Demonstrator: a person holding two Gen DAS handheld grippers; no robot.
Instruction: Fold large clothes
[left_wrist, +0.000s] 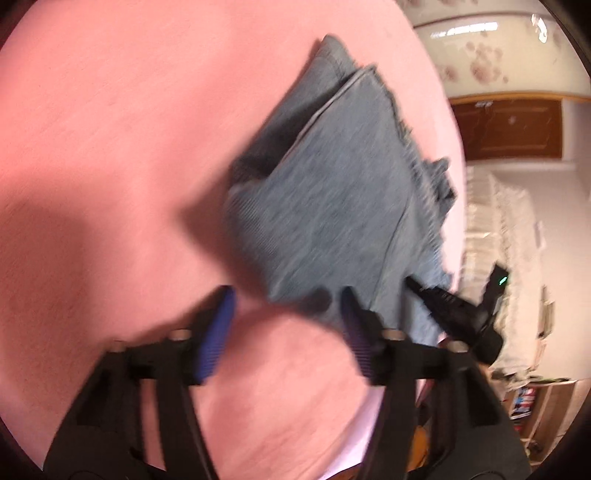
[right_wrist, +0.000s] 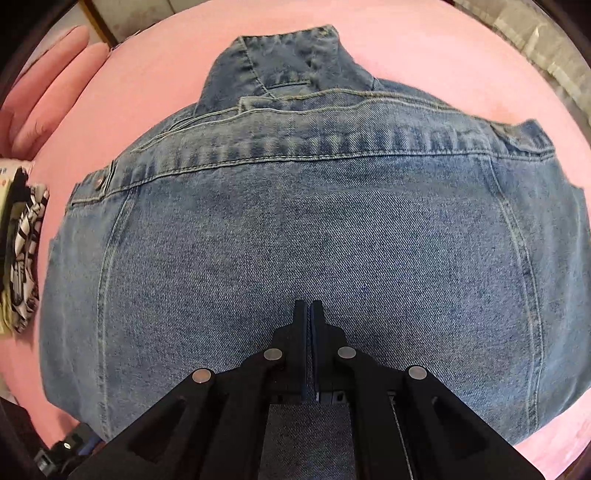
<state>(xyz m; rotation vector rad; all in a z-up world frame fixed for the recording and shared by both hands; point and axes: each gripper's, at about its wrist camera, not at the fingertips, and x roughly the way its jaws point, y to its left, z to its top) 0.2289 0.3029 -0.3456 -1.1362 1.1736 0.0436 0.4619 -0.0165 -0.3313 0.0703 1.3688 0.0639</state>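
Right wrist view shows the denim jacket (right_wrist: 314, 229) already folded compact on the pink bed (right_wrist: 147, 74), right gripper (right_wrist: 308, 306) fingers together above it, left gripper (left_wrist: 288, 306) fingers apart, empty, so little beyond tidying seems left

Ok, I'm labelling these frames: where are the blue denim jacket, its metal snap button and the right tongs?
Blue denim jacket (right_wrist: 314, 229): right wrist view, middle of back panel.
Metal snap button (right_wrist: 99, 181): right wrist view, button face.
Right tongs (right_wrist: 308, 308): right wrist view, between shut fingertips.
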